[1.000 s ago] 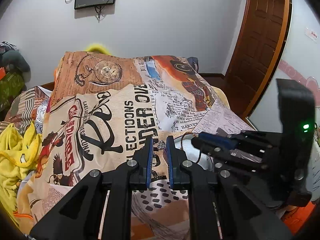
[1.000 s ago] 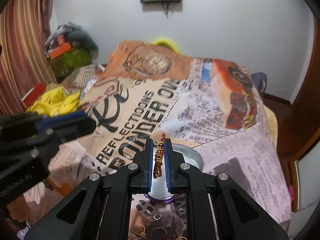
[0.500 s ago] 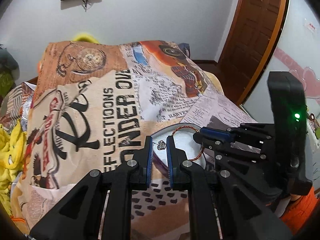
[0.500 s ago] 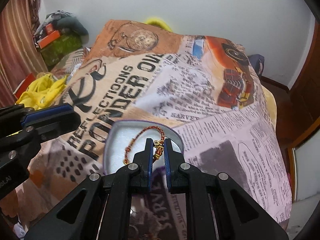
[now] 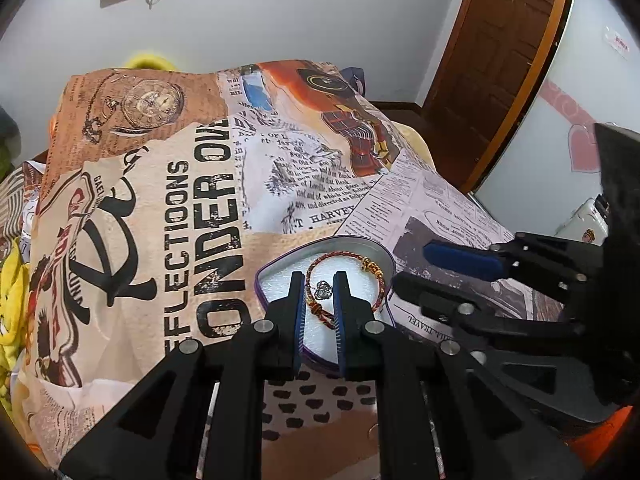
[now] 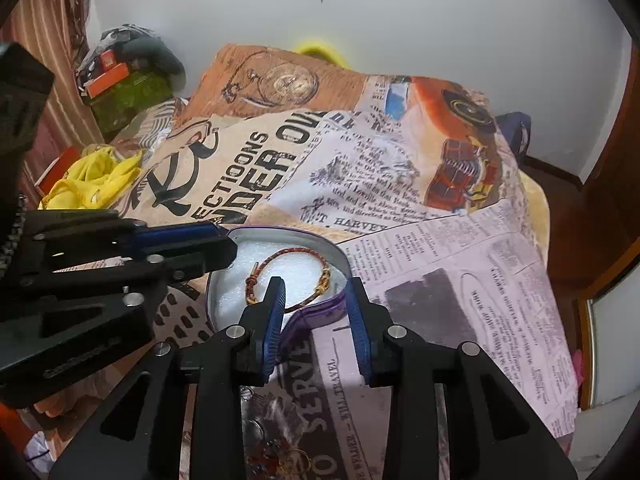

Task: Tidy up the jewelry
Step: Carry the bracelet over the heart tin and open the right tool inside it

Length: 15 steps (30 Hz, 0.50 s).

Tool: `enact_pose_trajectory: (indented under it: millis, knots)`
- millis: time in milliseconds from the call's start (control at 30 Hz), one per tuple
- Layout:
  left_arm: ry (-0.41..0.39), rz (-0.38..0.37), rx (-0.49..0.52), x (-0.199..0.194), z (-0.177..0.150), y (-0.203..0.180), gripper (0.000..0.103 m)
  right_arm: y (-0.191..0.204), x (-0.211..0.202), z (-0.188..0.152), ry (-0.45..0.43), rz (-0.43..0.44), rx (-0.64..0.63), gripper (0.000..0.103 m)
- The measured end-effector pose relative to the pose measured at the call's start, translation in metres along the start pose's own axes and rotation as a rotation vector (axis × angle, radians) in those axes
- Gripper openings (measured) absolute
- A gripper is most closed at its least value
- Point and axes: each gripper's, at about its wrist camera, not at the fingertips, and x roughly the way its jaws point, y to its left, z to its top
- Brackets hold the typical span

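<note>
A heart-shaped tin [image 5: 360,242] [image 6: 320,240] with white foam inside lies on the printed bedspread. A red braided bracelet [image 5: 340,256] [image 6: 294,258] with gold beads rests on the foam. My right gripper [image 6: 316,292] [image 5: 412,266] hovers over the tin's near rim. Its jaws are opening, and the pads stand clear of the bracelet, whose near loop shows between them. My left gripper [image 5: 319,292] [image 6: 226,242] is shut on a small silver crown-shaped piece [image 5: 323,289] just above the foam and the bracelet's left side.
The newspaper-print bedspread [image 5: 160,200] covers the bed. Several loose jewelry pieces [image 6: 280,456] lie under my right gripper. Yellow cloth [image 6: 92,180] is bunched at the bed's left edge. A wooden door [image 5: 500,60] stands at the far right.
Both grippers came forward and down over the tin. The right jaws parted and the bracelet dropped from them onto the foam. The left gripper kept its hold on the silver piece.
</note>
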Motion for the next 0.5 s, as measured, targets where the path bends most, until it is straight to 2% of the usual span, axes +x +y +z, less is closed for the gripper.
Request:
enact_pose_trajectory:
  millis: [500]
  knots:
    - [0.025, 0.003, 0.013, 0.002, 0.0, -0.007, 0.012, -0.005, -0.016, -0.01, -0.026, -0.052, 0.018, 0.028]
